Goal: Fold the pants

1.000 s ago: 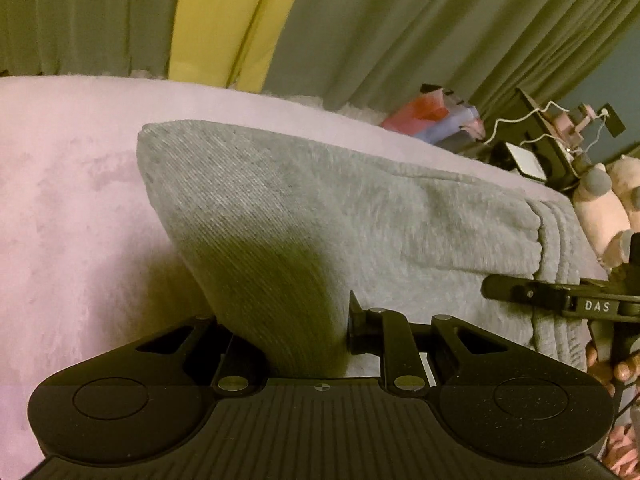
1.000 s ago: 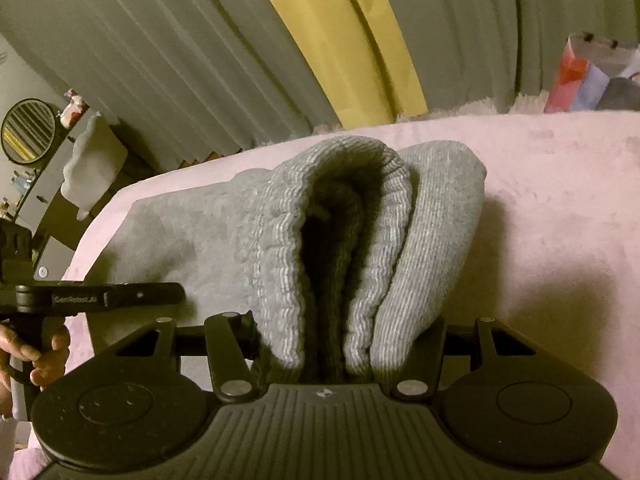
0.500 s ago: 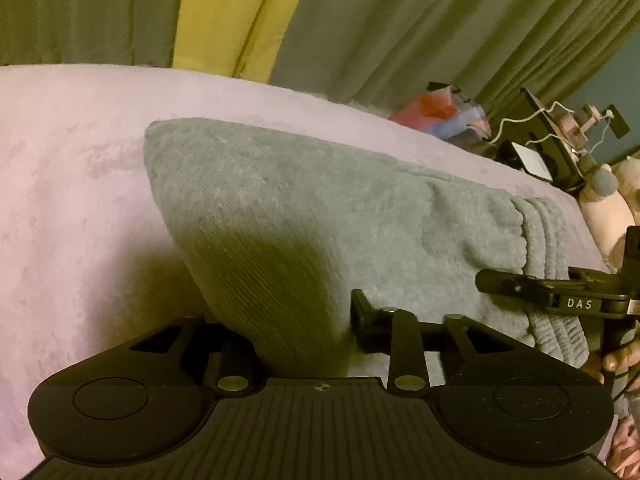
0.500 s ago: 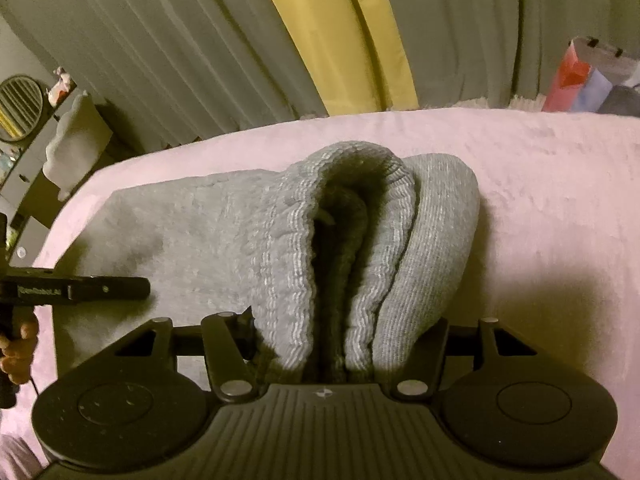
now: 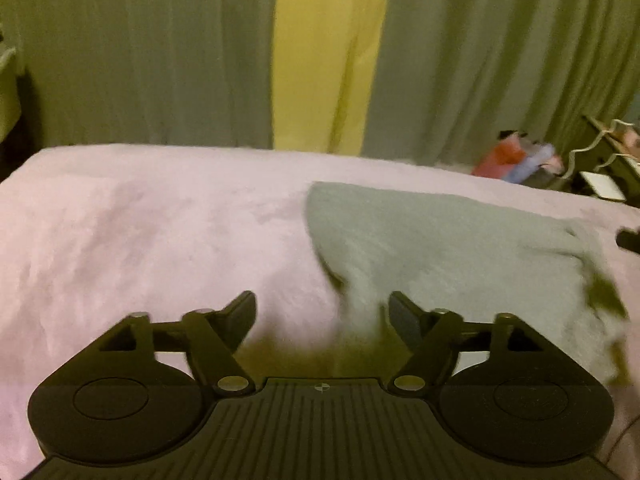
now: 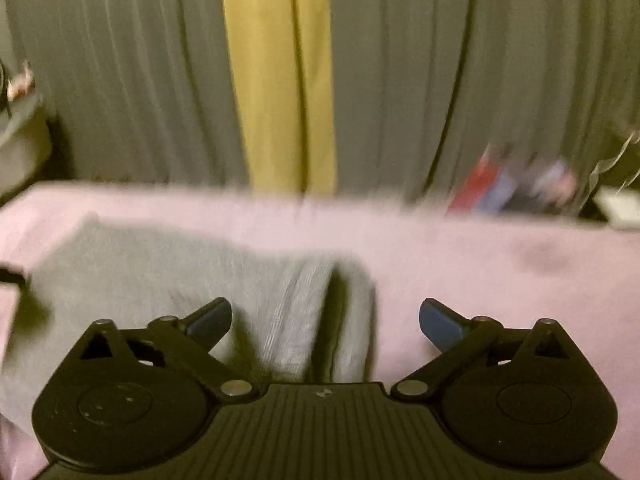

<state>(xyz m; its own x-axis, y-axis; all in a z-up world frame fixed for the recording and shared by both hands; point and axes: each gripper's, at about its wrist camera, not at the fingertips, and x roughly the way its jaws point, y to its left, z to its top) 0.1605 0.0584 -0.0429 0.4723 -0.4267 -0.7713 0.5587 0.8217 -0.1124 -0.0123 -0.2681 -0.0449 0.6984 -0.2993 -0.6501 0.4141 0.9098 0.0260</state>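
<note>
The grey pants (image 5: 448, 248) lie folded flat on the pink blanket (image 5: 140, 232). In the left wrist view my left gripper (image 5: 322, 312) hangs above the pants' near corner with its jaws opening; the fabric lies below them and no pad presses it. The right wrist view shows the ribbed waistband end of the pants (image 6: 304, 308) lying under my right gripper (image 6: 326, 320), whose jaws are also opening wide with blue pads clear of the cloth. A black tip of the right gripper (image 5: 630, 240) shows at the left wrist view's right edge.
Grey-green curtains with a yellow strip (image 5: 324, 56) hang behind the bed. A red and blue bag (image 5: 516, 158) and a cluttered stand (image 5: 604, 168) sit past the bed's far right edge. Pink blanket stretches bare to the left of the pants.
Both grippers let go of the pants, opened wide and rose back from the cloth. The lifted folds dropped flat onto the blanket, and both views swung up toward the curtains.
</note>
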